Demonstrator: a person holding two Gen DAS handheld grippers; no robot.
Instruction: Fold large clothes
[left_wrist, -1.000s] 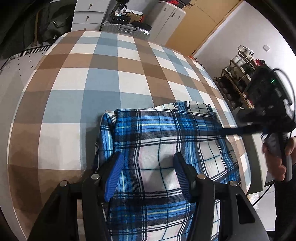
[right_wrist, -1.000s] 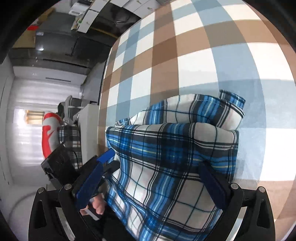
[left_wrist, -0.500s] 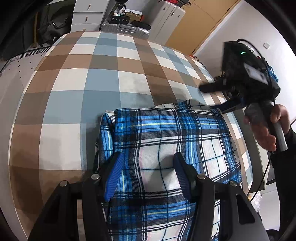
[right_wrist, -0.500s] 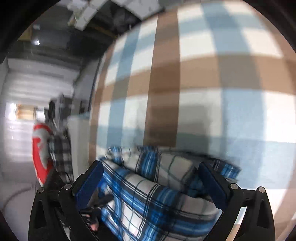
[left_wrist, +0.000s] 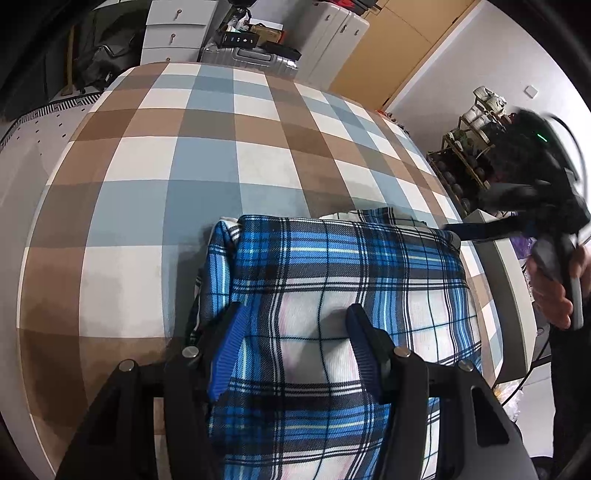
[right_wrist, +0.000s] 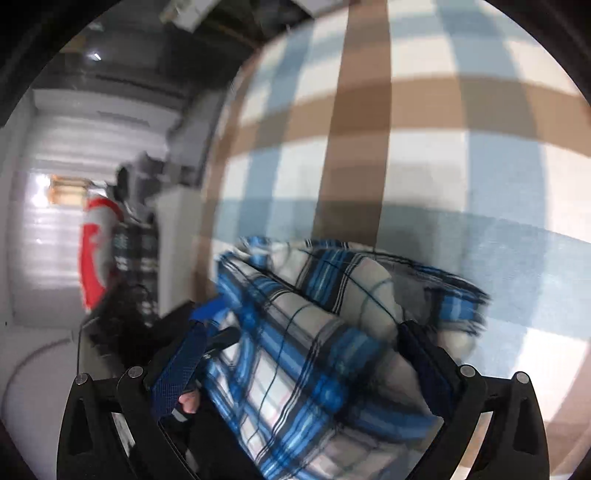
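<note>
Checked bedspread (left_wrist: 155, 162); silver suitcase (left_wrist: 255, 59) — white drawers (left_wrist: 177, 29) beside it

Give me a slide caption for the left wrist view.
Left gripper resting open on the folded blue plaid garment atop a checked bedspread.

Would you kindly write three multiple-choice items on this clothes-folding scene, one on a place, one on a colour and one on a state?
1. Where does the folded garment lie?
A. on the checked bedcover
B. on the silver suitcase
C. on the floor

2. Which colour leads in the garment's plaid?
A. red
B. blue
C. green

3. How do the left gripper jaws stand?
A. shut tight with nothing between them
B. apart, over the garment
C. clamped on a hanger

Answers:
1 A: brown, blue and white squares surround the garment on the bed.
2 B: blue bands with black and white lines cross it.
3 B: the left wrist view shows a clear gap between the two blue pads, with plaid cloth showing in that gap.
</note>
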